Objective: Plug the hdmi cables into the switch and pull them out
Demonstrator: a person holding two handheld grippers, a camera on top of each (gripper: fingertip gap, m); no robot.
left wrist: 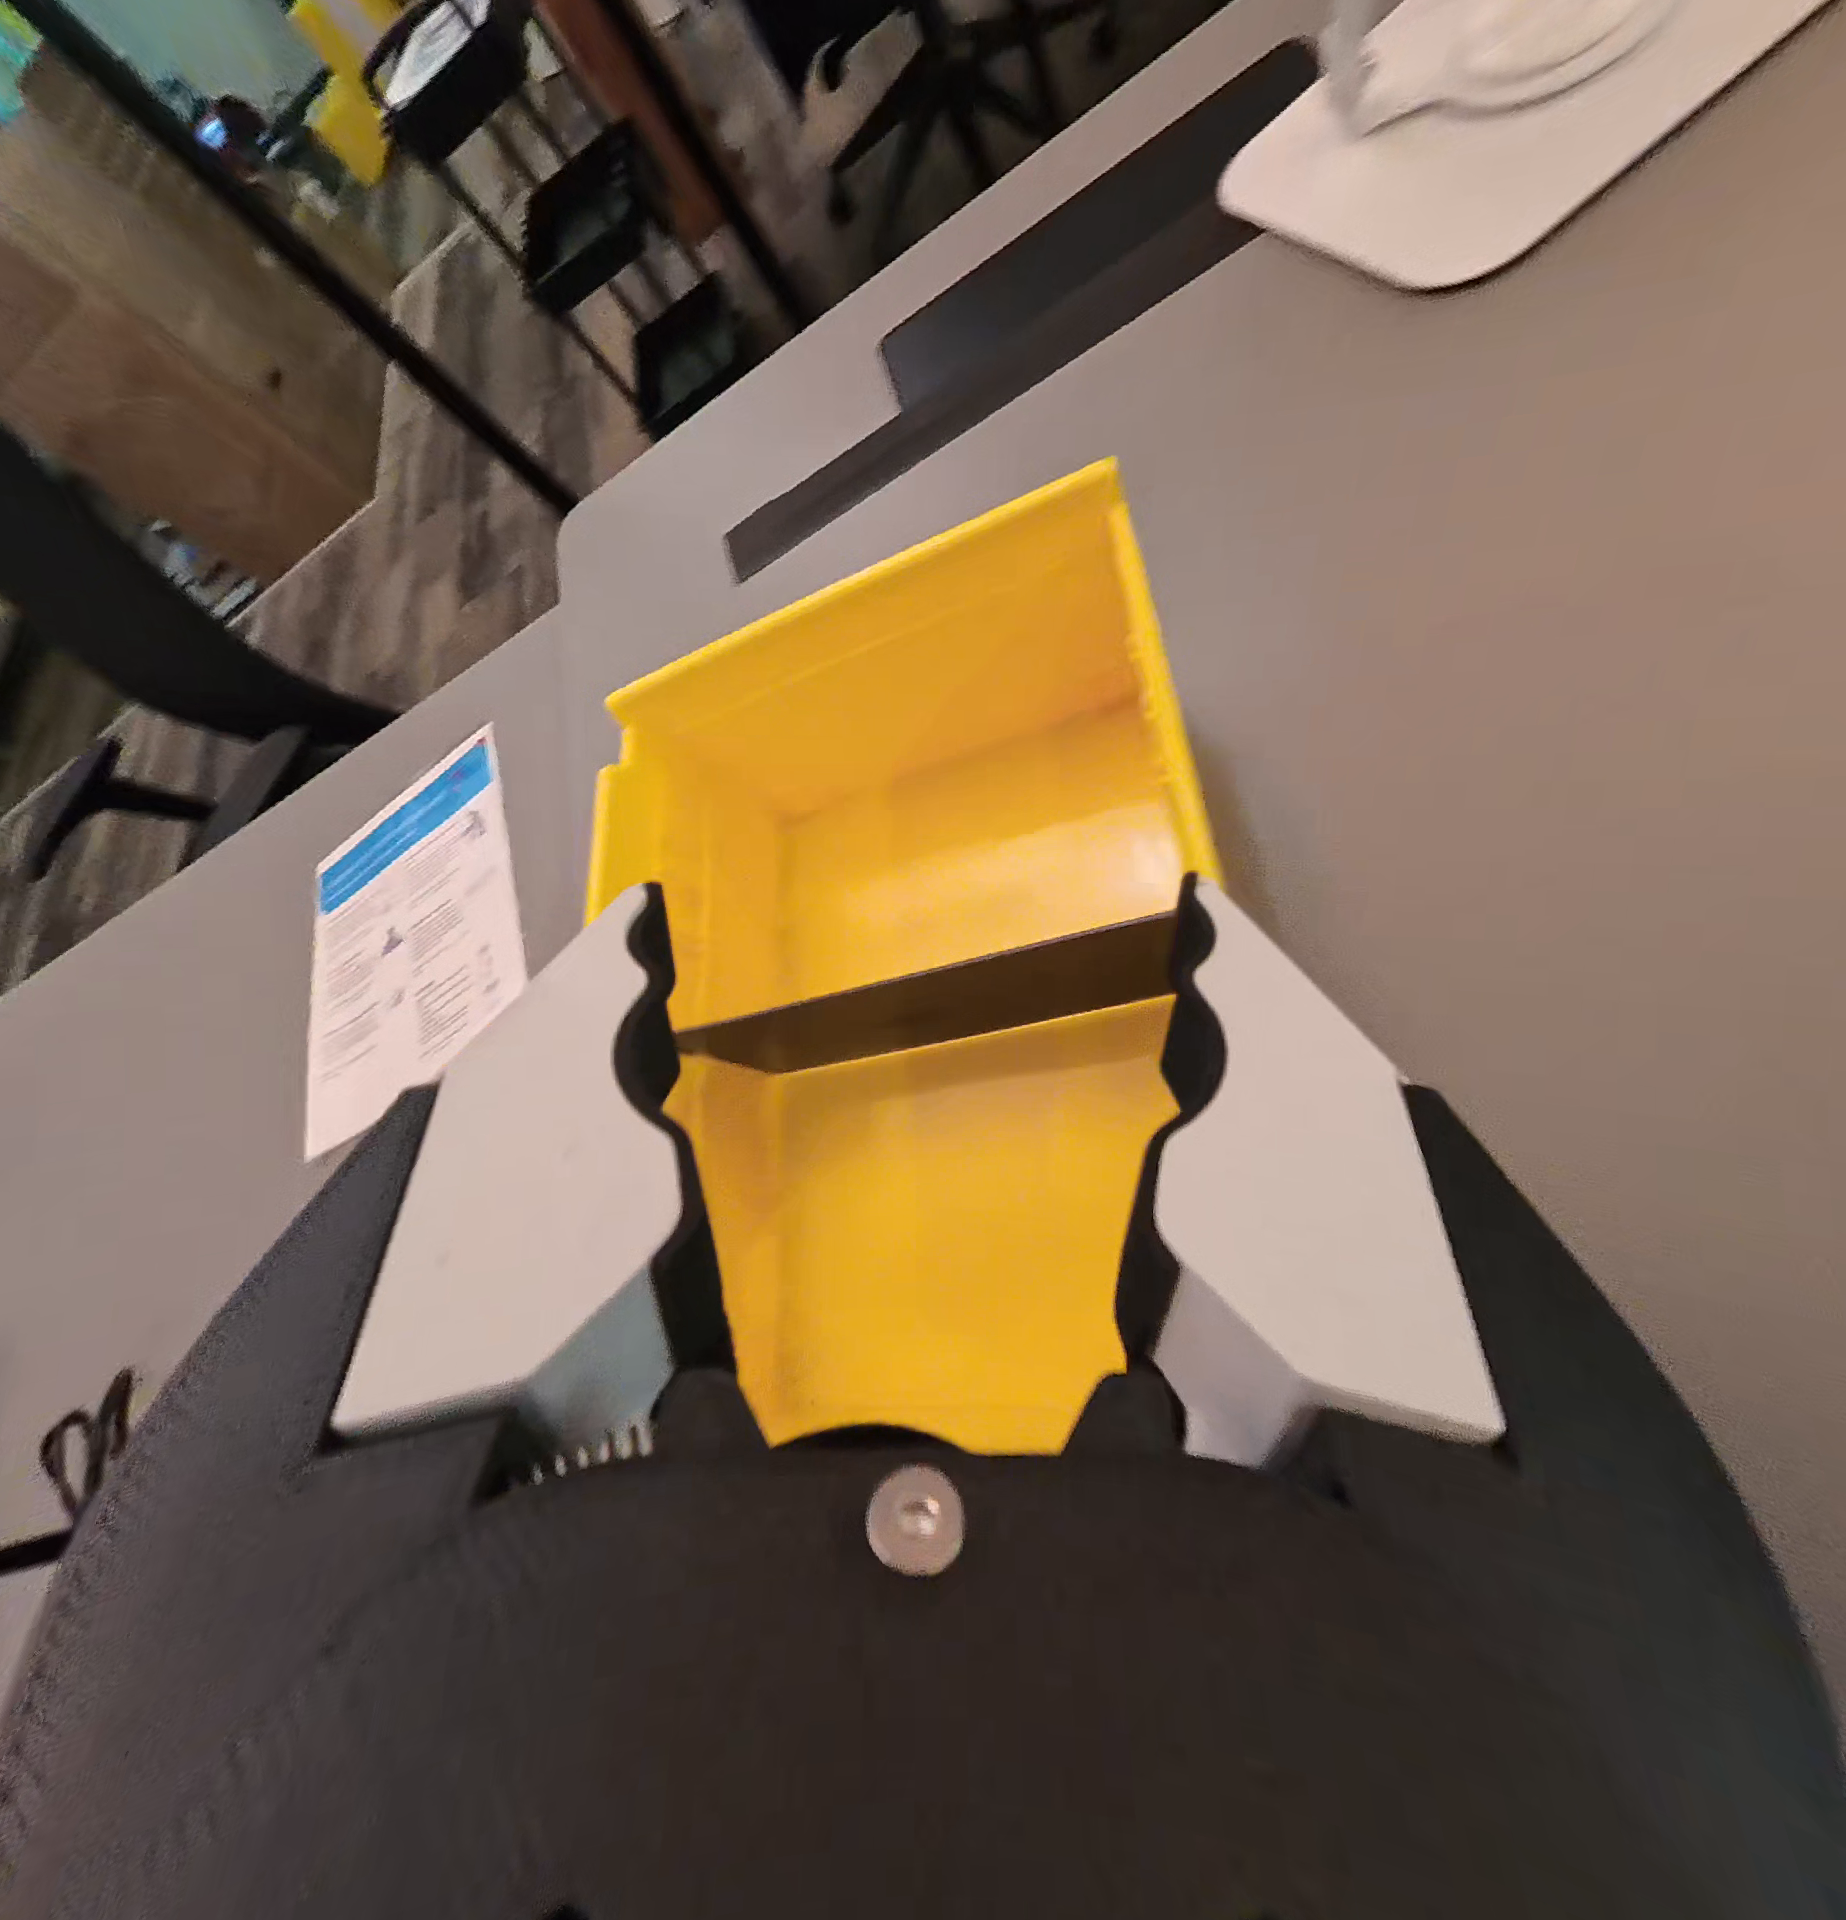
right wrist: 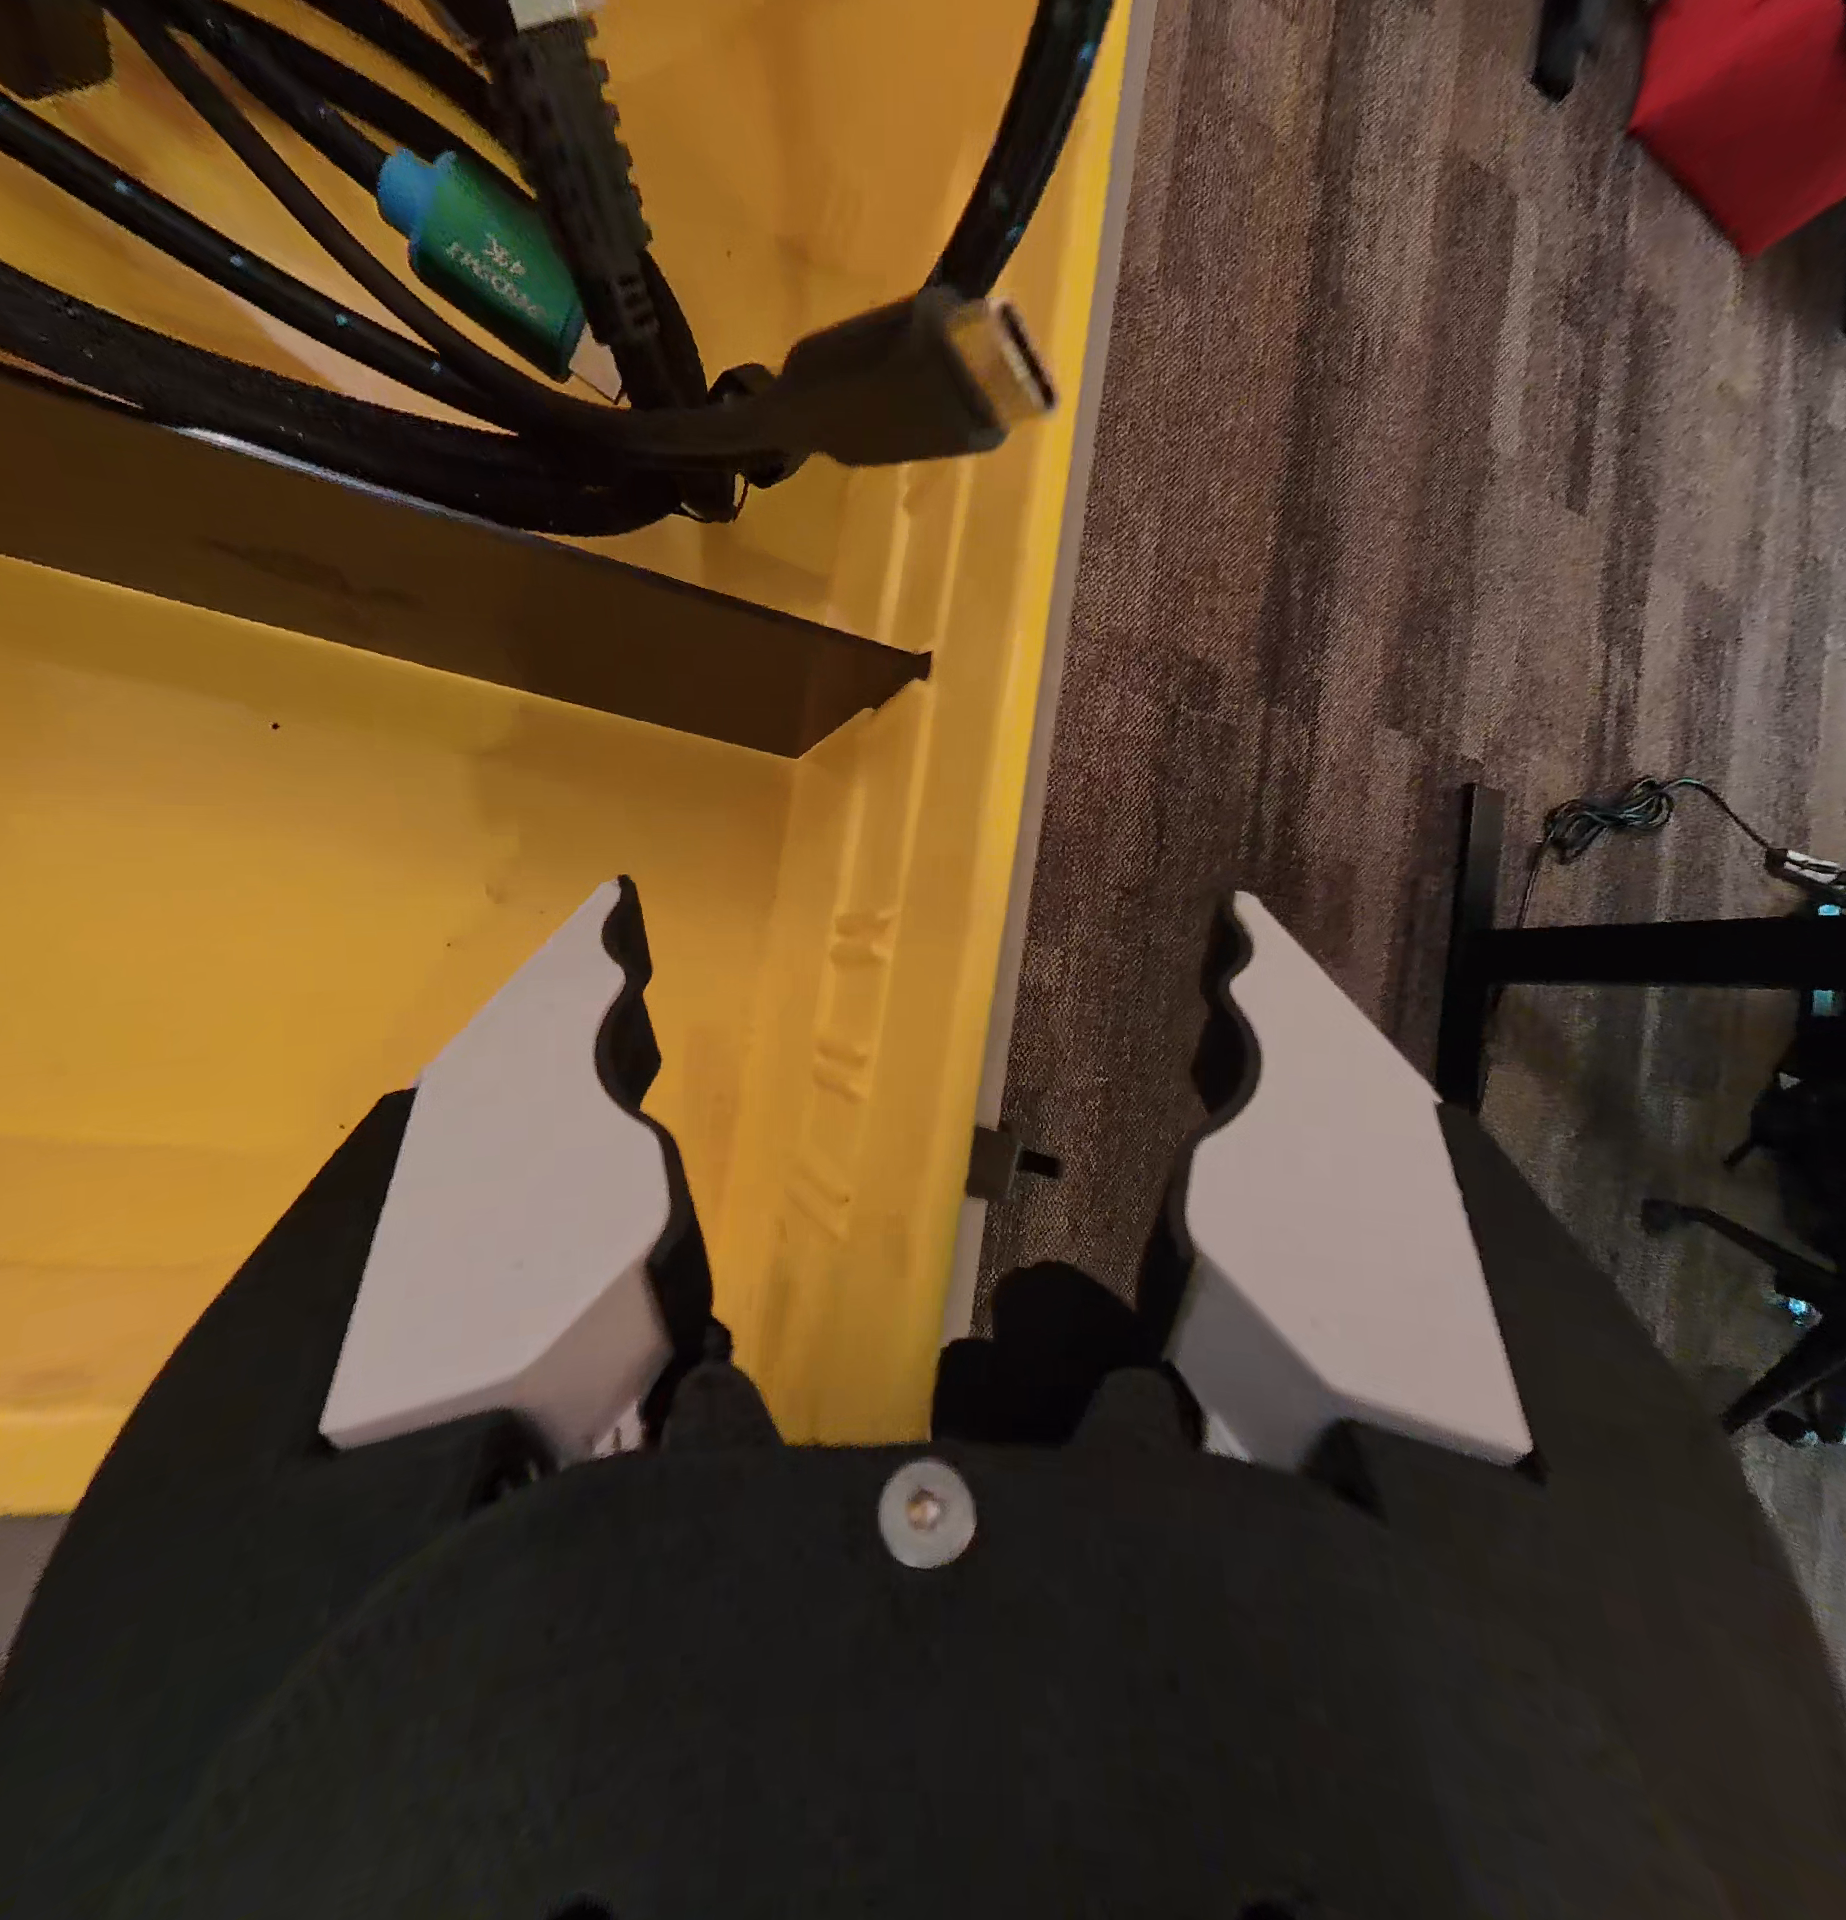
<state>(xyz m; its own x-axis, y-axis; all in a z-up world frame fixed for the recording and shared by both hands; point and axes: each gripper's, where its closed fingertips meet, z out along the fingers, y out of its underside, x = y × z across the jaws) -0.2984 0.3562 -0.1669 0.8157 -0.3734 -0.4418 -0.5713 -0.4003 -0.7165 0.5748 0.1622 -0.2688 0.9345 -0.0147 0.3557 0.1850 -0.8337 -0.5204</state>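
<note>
In the left wrist view a yellow bin [left wrist: 1002, 665] with a black divider [left wrist: 929, 1003] sits on the grey table; both its compartments look empty. My left gripper [left wrist: 924, 914] is open and empty above it. In the right wrist view another yellow bin [right wrist: 877, 935] with a black divider [right wrist: 483, 613] holds a tangle of black cables [right wrist: 306, 416] in its far compartment, among them a green and blue plug [right wrist: 483, 260] and a black cable with a small metal plug [right wrist: 940, 374]. My right gripper [right wrist: 929, 914] is open and empty over the bin's right wall. No switch shows.
A printed sheet [left wrist: 410, 935] lies left of the bin in the left wrist view. A white mat [left wrist: 1470, 177] and a black slot [left wrist: 1054, 343] lie farther back. In the right wrist view the table edge drops to carpet [right wrist: 1366, 520], with a black stand [right wrist: 1625, 956] and a red object [right wrist: 1771, 114]. Some 90 cm of space lies between my two pairs of fingers.
</note>
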